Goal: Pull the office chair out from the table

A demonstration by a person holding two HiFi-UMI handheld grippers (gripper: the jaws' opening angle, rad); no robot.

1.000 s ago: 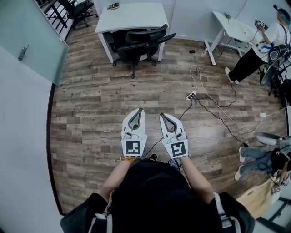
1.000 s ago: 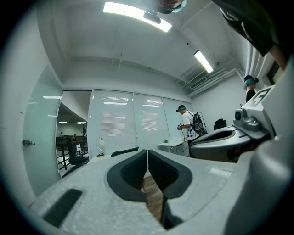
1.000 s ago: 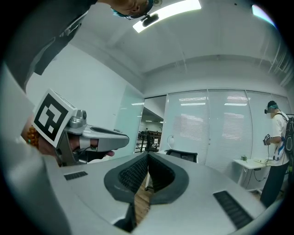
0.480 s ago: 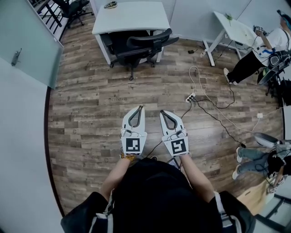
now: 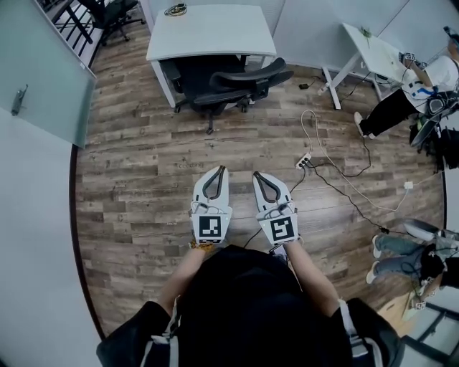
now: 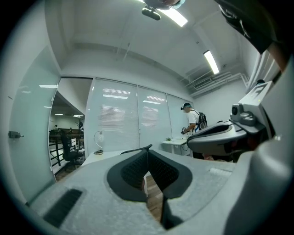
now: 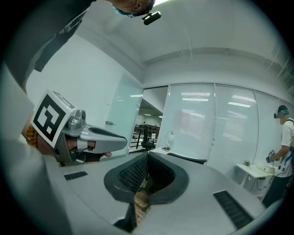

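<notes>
The black office chair (image 5: 231,80) stands at twelve o'clock in the head view, its seat tucked under the near edge of the white worktop (image 5: 211,32). Its backrest and armrests jut out over the plank floor (image 5: 136,165) on the side nearest the person. A small coiled item (image 5: 176,9) lies on the worktop at the chair's eleven o'clock.

Well apart from the chair, toward six o'clock, the left tongs (image 5: 219,172) and right tongs (image 5: 257,176) are held side by side and point towards it. Neither touches the chair. Each gripper view shows its tongs pressed together with nothing between the tips.

At about two o'clock from the right tongs a power strip (image 5: 304,160) lies on the floor, with light and dark cables (image 5: 337,175) trailing away from it towards three o'clock. Further out at one o'clock stands a second worktop (image 5: 373,46). Beside it is a standing person (image 5: 401,93) in a white top and dark trousers. At four o'clock the legs of a seated person (image 5: 398,251) show at the frame's edge. A frosted glass partition (image 5: 43,72) fills the ten o'clock side, and past it, at eleven o'clock, is another dark chair (image 5: 111,11).
</notes>
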